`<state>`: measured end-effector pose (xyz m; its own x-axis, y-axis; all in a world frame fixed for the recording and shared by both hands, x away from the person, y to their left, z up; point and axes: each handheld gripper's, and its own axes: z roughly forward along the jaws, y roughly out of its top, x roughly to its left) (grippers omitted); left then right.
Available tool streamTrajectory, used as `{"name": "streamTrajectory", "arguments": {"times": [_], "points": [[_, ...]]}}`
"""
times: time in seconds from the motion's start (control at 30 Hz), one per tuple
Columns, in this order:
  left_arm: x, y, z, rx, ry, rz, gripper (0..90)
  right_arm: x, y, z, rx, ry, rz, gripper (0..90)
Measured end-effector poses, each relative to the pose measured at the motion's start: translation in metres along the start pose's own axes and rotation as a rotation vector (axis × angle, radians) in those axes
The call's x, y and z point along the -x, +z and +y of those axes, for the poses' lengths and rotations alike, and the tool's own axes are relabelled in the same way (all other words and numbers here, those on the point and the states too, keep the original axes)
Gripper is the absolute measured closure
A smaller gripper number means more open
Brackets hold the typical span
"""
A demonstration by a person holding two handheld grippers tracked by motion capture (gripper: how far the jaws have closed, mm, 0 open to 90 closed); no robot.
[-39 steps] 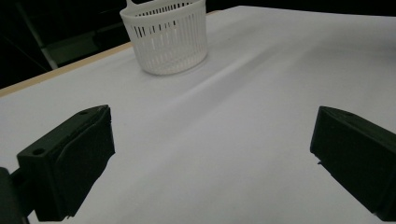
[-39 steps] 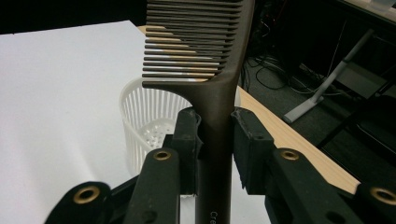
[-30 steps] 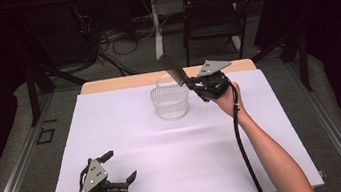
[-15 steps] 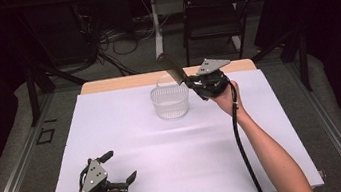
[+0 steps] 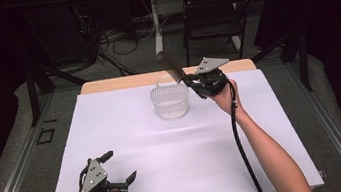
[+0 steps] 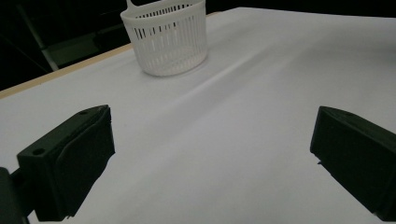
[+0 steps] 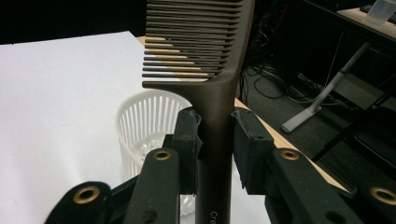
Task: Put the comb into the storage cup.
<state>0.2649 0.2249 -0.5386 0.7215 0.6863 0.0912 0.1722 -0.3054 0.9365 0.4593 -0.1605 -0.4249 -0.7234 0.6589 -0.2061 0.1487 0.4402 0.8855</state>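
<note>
Comb (image 7: 219, 116) is pinched in R claw (image 5: 187, 79), held just above basket (image 5: 170, 101). Next: comb to be lowered into basket, then released. L claw (image 5: 121, 171) spread, idle near bench (image 5: 264, 128) edge.

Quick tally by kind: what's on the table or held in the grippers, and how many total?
Comb: 1, brown, clamped in the right gripper
Basket: 1, white, slotted, on the table
Grippers: 2, with the left gripper open and holding nothing
Total: 4
</note>
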Motion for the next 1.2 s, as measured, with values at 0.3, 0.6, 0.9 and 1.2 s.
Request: {"name": "streamTrajectory", "arguments": {"times": [0.3,0.6,0.9,1.2], "points": [[0.000,0.001,0.000,0.001,-0.002,-0.003,0.0,0.000,0.001,0.003,0.014,-0.006,0.000,72.5],[0.000,0.001,0.000,0.000,0.000,-0.005,0.0,0.001,0.004,0.006,0.024,-0.016,-0.002,72.5],[-0.001,0.000,0.000,0.002,-0.003,-0.001,0.0,0.000,0.008,0.009,0.038,-0.020,0.004,72.5],[0.000,0.001,0.000,0.004,-0.004,-0.004,0.0,-0.001,0.011,0.012,0.045,-0.027,0.009,72.5]]}}
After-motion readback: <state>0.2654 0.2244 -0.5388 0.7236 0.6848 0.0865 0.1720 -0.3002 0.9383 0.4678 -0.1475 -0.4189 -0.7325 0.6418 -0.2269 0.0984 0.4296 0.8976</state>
